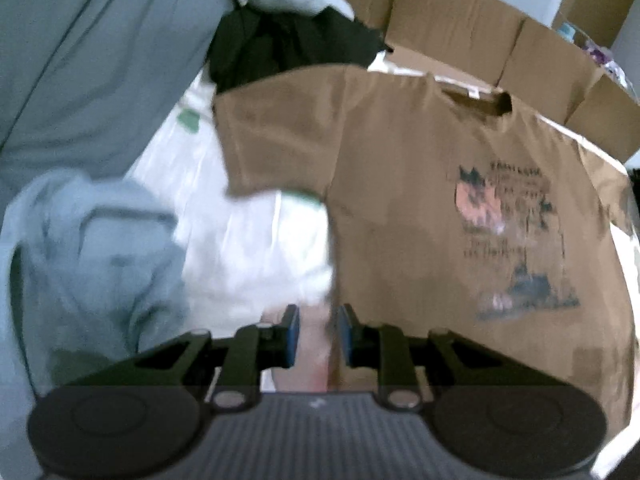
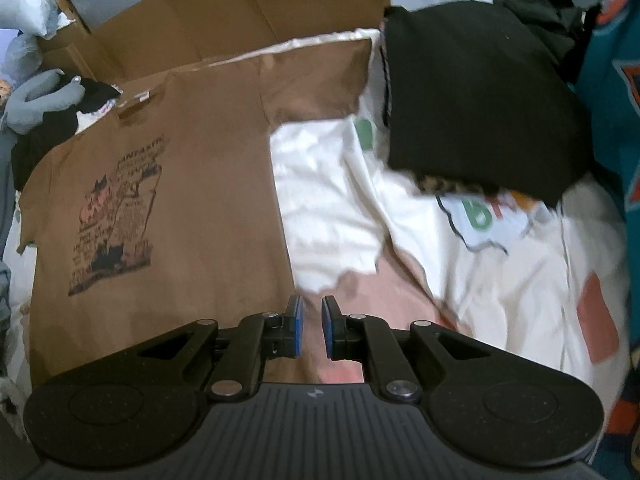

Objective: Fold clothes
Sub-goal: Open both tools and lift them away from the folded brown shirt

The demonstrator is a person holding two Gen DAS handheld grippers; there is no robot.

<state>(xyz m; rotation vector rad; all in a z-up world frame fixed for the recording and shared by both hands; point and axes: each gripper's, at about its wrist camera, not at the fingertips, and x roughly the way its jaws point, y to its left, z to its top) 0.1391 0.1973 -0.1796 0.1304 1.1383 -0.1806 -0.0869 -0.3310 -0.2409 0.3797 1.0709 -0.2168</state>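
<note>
Left to right, then: at the far left of the left wrist view a heap of grey-blue clothes [image 1: 92, 92] lies bunched against the work surface, apparently waiting its turn, with a dark garment [image 1: 280, 48] tucked behind it. Next comes the task's thing, the brown T-shirt [image 1: 420, 184], spread face up and flat on the white printed sheet [image 1: 248, 240], collar toward the cardboard boxes [image 1: 460, 36] at the back and both short sleeves laid out; this flat, open lie is what a first fold needs. The left gripper [image 1: 318, 336] hangs above the shirt's left hem edge, jaws narrowly apart with nothing between the blue pads [image 1: 293, 334], so the cloth lies free. In the right wrist view the same shirt fills the left half, its printed graphic [image 2: 116, 216] uppermost. The right gripper [image 2: 311, 328] hovers over the shirt's right hem corner, its jaws likewise standing narrow and empty. The two tools flank the lower edge, probably so that the hem can be pinched at both corners. Farther right a folded black garment [image 2: 472, 96] rests on the sheet, seemingly already finished, with a teal garment [image 2: 612, 92] at the edge.
</note>
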